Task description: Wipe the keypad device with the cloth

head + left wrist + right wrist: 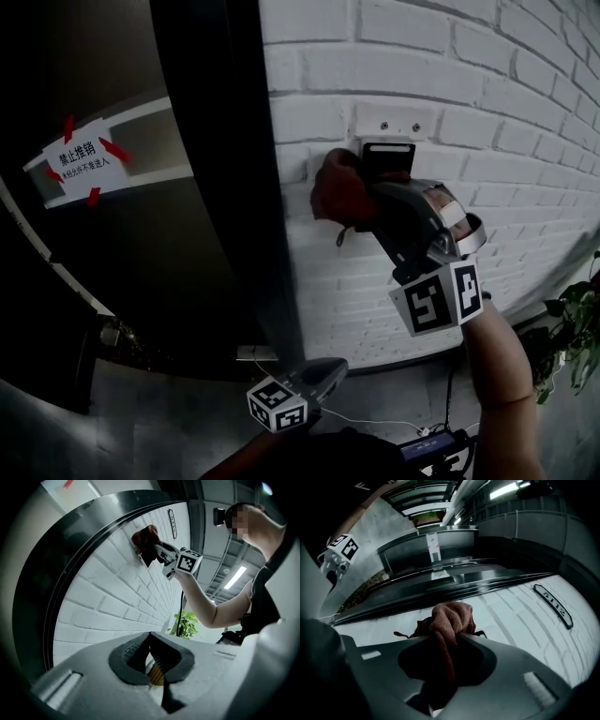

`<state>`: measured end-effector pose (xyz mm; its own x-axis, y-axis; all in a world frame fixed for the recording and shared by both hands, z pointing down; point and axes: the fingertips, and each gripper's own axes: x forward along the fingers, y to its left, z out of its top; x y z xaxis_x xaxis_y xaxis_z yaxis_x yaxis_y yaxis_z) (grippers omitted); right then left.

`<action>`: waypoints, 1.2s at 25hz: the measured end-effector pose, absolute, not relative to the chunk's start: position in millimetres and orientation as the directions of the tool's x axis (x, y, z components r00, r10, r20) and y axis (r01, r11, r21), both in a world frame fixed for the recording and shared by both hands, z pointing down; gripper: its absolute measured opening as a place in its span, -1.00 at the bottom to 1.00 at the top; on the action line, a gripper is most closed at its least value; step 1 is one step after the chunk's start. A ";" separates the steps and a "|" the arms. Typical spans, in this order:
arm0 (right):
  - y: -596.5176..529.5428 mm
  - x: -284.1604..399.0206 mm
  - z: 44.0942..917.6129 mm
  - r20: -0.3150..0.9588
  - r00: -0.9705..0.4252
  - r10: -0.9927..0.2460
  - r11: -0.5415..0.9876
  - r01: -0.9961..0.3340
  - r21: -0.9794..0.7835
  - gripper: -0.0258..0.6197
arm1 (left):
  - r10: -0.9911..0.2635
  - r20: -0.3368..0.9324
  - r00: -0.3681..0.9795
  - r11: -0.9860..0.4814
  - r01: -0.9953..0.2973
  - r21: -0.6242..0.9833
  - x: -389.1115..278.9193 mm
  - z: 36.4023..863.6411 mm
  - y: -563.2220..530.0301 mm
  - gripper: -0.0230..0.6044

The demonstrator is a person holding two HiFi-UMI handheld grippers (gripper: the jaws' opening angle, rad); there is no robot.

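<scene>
Right gripper [367, 202]: clenched on the cloth, with a fold of it pinched between the jaws. It sits in the upper middle of the head view, and its marker cube [439, 298] hangs lower right above the person's forearm [502, 370].
Cloth [339, 187]: a rust-brown bunch that bulges out past the jaw tips. It lies over the lower left corner of the keypad device and against the wall beside it.
Keypad device [388, 156]: a small black box fixed on the white brick wall [525, 131] in the upper middle of the head view. It sits just under a white mounting plate [394, 120], and its top and right edges are uncovered.
Left edge: only a narrow strip of brick separates the cloth from the dark door frame [246, 187], which runs top to bottom through the frame's centre left.
Right side: bare brick stretches from the device to the right border of the frame. A plant [574, 328] stands low at the far right, well apart from the gripper.
Below: bare brick courses run from under the gripper down to the floor, where a thin cable [375, 421] lies.
Left gripper [336, 367]: jaws closed together with nothing between them. It is held low at the bottom centre of the head view, near the foot of the door frame and well apart from the device.
Beyond the frame: a paper notice [82, 161] with red tape at its corners sits on the dark surface at the upper left.
</scene>
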<state>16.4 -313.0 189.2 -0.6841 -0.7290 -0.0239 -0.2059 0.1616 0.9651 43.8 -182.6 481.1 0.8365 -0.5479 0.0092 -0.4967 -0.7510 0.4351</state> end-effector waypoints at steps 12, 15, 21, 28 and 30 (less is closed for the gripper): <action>-333.3 92.4 137.7 -0.207 -0.671 -0.712 0.532 -0.708 0.465 -0.63 | -0.543 0.010 0.840 -0.754 -0.493 0.433 35.4 483.7 -178.4 -0.91; -335.0 91.6 173.4 -0.171 -0.704 -0.689 0.610 -0.692 0.386 -0.64 | -0.534 0.015 0.846 -0.760 -0.487 0.430 38.9 484.5 -176.3 -0.91; -342.3 94.4 256.5 -0.052 -0.700 -0.712 0.689 -0.711 0.145 -0.63 | -0.516 0.021 0.856 -0.771 -0.475 0.425 45.2 483.5 -171.5 -0.91; -312.4 110.8 172.9 -0.216 -0.642 -0.735 0.549 -0.751 0.366 -0.63 | -0.526 0.017 0.851 -0.764 -0.481 0.430 38.1 485.4 -169.2 -0.91; -308.4 116.0 117.4 -0.288 -0.611 -0.737 0.448 -0.761 0.469 -0.63 | -0.532 0.012 0.847 -0.763 -0.486 0.427 34.7 486.5 -170.3 -0.91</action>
